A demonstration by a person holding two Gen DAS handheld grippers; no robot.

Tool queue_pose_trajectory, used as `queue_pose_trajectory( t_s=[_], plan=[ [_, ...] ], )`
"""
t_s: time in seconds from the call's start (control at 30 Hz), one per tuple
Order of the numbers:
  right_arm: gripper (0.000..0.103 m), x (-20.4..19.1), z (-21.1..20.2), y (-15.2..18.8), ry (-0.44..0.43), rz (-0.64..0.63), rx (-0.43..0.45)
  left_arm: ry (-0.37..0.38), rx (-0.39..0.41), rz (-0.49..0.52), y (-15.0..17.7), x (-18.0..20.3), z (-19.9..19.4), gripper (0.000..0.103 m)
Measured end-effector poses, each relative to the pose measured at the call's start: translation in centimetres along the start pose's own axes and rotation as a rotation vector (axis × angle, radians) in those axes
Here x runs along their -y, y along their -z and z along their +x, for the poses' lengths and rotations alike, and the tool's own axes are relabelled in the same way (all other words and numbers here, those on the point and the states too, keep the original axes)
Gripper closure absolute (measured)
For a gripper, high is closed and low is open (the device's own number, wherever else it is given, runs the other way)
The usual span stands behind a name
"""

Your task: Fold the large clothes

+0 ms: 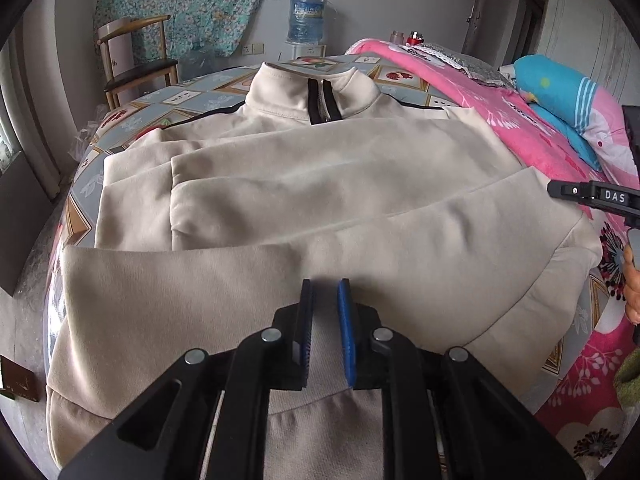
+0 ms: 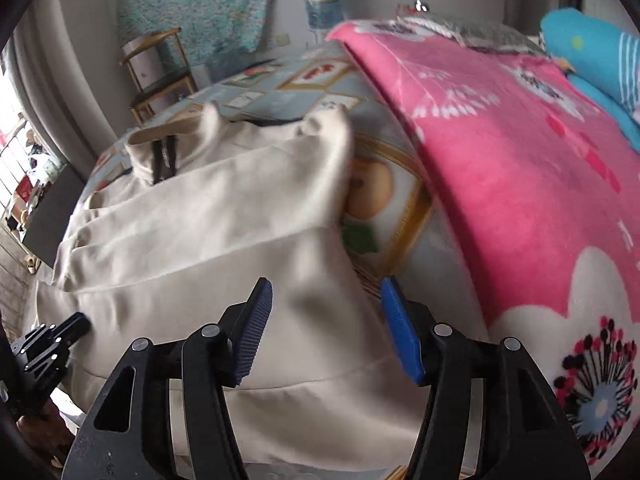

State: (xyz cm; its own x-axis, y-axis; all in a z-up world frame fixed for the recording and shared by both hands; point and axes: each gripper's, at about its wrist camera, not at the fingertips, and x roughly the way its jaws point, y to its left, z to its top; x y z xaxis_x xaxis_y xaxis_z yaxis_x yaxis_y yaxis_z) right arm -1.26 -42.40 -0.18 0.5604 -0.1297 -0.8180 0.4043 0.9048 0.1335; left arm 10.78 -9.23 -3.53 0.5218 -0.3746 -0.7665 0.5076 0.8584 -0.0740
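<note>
A beige zip-neck jacket [image 1: 320, 184] lies face up on a patterned sheet [image 1: 188, 98], collar at the far side and both sleeves folded across the chest. My left gripper [image 1: 325, 320] is at the near hem, jaws almost together with a ridge of beige cloth pinched between the blue pads. The tip of my right gripper shows at the right edge, beside the jacket's side. In the blurred right wrist view the right gripper [image 2: 326, 320] hangs open over the jacket [image 2: 208, 240] at its lower right edge, with nothing gripped. The left gripper [image 2: 60, 336] shows at the lower left.
A pink floral blanket [image 2: 520, 168] covers the bed right of the jacket, with a blue pillow [image 1: 560, 92] at its far end. A wooden chair [image 1: 136, 64] and a water jug [image 1: 306, 20] stand by the far wall. A person's hand [image 1: 632, 280] shows at the right edge.
</note>
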Motion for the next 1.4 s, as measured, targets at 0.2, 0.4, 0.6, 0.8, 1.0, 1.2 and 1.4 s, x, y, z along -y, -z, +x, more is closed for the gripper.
queue_pose_trajectory(
  t_s=[0.2, 0.4, 0.6, 0.8, 1.0, 1.2, 1.4],
  plan=[
    [0.096, -1.0, -0.5, 0.3, -0.014, -0.064, 0.023, -0.005, 0.003, 0.003, 0.0, 0.0, -0.1, 0.09],
    [0.097, -0.8, 0.0, 0.0, 0.077, -0.068, 0.119, -0.006, 0.007, 0.014, 0.0, 0.0, -0.1, 0.09],
    [0.08, 2.2, -0.6, -0.7, 0.051, 0.065, 0.135, 0.003, 0.003, 0.031, 0.0, 0.0, -0.1, 0.09],
    [0.058, -2.4, -6.5, 1.6, -0.133, -0.071, 0.192, 0.009, 0.008, 0.018, 0.1, -0.1, -0.1, 0.09],
    [0.057, -9.4, -3.9, 6.3, -0.237, -0.251, 0.074, 0.004, 0.007, 0.053, 0.2, 0.1, -0.1, 0.09],
    [0.059, -8.3, -2.3, 7.9, -0.167, -0.193, 0.01, 0.032, -0.01, 0.038, -0.1, -0.4, -0.1, 0.09],
    [0.058, -11.3, -4.4, 8.4, -0.288, -0.231, 0.062, 0.065, -0.019, 0.001, -0.2, -0.9, -0.1, 0.09]
  ],
)
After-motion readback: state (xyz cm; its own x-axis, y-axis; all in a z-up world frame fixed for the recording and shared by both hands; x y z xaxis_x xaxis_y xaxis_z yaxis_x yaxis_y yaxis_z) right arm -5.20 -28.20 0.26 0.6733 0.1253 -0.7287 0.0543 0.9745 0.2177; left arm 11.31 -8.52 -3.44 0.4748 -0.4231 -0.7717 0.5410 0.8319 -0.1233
